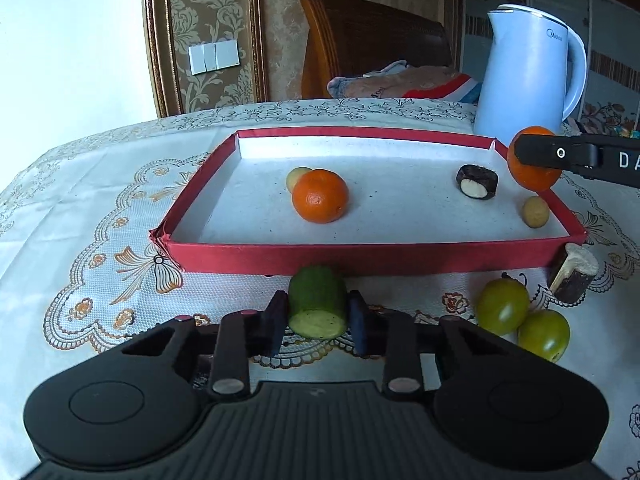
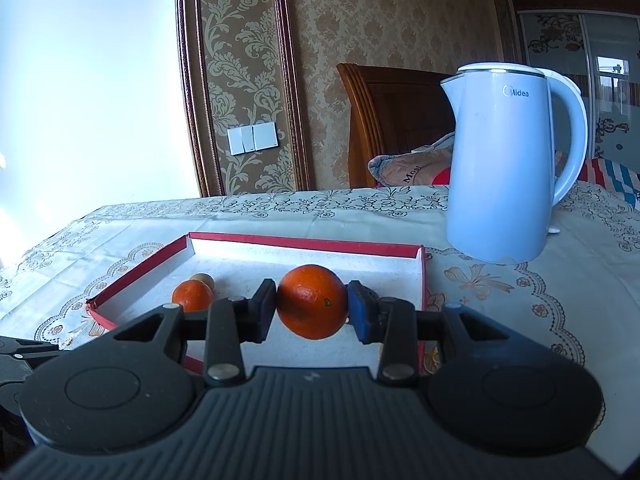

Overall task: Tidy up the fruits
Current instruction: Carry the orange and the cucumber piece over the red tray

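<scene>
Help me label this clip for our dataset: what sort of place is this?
Most likely a home bedroom: a wooden headboard with bedding stands behind a table under a lace tablecloth, by damask wallpaper and a white electric kettle.

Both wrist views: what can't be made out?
- Left wrist: held orange partly behind right gripper's finger; contact on its far side hidden.
- Left wrist: dark stick piece near the right edge, distorted; identity unclear.
- Right wrist: tray's right half behind held orange and gripper body.
</scene>
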`<action>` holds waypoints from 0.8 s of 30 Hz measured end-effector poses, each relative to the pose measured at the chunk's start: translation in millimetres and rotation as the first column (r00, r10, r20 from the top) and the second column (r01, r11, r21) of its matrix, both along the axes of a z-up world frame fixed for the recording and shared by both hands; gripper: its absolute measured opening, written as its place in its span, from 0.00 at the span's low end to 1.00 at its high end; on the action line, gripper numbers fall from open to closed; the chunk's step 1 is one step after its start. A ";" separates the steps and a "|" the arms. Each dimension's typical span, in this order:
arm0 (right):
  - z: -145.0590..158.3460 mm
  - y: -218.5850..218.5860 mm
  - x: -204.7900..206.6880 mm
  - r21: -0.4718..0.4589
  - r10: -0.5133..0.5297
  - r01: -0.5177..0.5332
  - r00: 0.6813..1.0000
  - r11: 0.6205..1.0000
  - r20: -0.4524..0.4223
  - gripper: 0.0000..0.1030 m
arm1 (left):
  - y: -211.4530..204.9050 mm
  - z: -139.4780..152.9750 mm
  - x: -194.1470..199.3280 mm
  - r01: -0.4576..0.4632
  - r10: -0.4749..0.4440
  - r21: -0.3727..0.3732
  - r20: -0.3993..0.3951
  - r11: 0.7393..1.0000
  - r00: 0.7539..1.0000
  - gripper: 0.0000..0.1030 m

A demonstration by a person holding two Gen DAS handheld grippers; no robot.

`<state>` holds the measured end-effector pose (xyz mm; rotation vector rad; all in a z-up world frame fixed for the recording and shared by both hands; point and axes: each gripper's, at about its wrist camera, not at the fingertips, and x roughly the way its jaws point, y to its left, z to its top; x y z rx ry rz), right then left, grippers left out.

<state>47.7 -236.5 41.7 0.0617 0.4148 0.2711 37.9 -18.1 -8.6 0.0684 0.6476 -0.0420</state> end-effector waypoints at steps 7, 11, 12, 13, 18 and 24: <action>0.1 1.6 -0.9 -0.005 0.001 -0.001 1.000 1.000 0.006 0.36 | -3.1 7.8 -8.7 -0.007 0.006 0.005 0.068 1.000 0.998 0.30; 0.5 3.1 -0.7 -0.006 0.000 0.000 1.000 1.000 0.011 0.36 | -3.5 20.1 -12.6 -0.011 0.013 -0.018 0.122 1.000 0.993 0.30; 0.4 4.0 -0.2 -0.008 -0.001 0.001 1.000 1.000 0.013 0.36 | -4.0 24.3 -11.0 -0.013 0.016 -0.024 0.129 1.000 0.992 0.30; 0.8 5.2 1.1 -0.012 -0.001 0.002 1.000 1.000 0.014 0.36 | -4.5 27.3 -8.8 -0.015 0.018 -0.027 0.133 1.000 0.991 0.30; 0.8 12.7 8.9 -0.039 -0.017 0.018 1.000 0.999 0.015 0.36 | -7.7 37.1 18.7 -0.042 0.049 -0.061 0.118 0.997 0.992 0.30; -2.8 10.2 23.5 -0.043 -0.049 0.048 0.999 0.998 -0.016 0.36 | -7.1 32.9 50.3 -0.074 0.081 -0.087 0.075 0.993 0.994 0.30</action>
